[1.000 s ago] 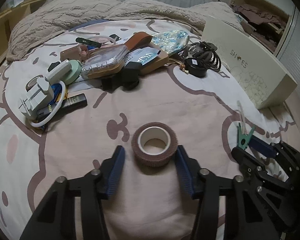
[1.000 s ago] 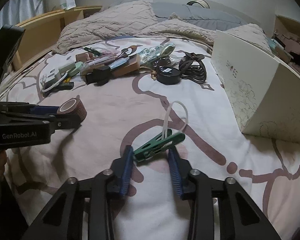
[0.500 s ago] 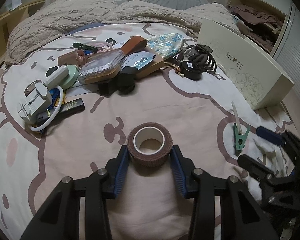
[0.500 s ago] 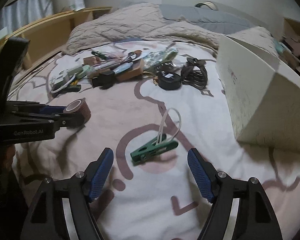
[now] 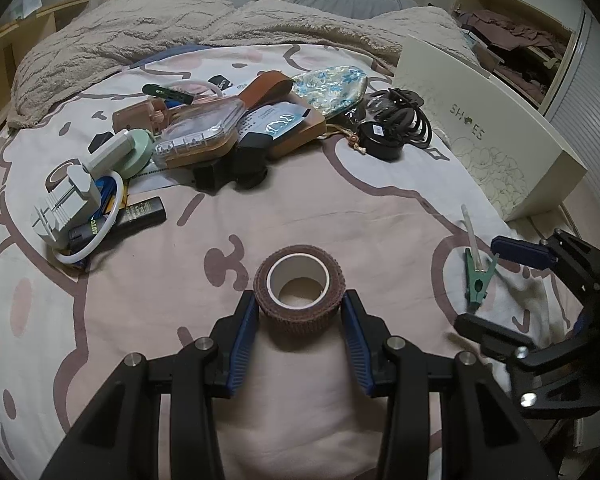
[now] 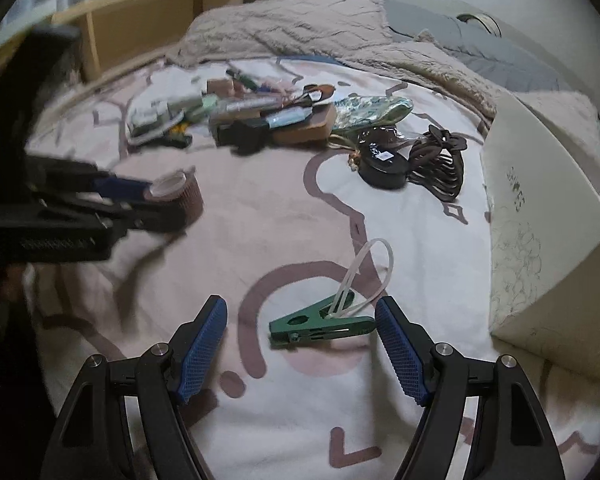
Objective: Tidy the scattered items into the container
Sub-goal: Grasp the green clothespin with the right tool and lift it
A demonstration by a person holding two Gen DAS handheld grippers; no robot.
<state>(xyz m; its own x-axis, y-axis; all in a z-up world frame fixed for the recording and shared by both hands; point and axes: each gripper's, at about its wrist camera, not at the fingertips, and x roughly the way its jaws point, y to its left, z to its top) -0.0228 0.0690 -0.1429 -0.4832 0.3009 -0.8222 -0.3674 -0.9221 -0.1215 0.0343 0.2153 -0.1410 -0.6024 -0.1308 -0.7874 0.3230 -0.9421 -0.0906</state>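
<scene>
The brown fabric tape roll with white core [image 5: 300, 294] is clamped upright between the closed-in blue pads of the left gripper [image 5: 300, 312], while the green plastic clip with white loop [image 6: 320, 322] lies between the wide-spread right gripper [image 6: 300, 334] fingers, cream cardboard shoebox [image 6: 540, 216] at 2 o'clock.

Left gripper [image 5: 300, 312] held low and level, blue pads pressed on both sides of a brown roll [image 5: 300, 294], right gripper [image 6: 300, 340] low, jaws spread wide, holding nothing
</scene>
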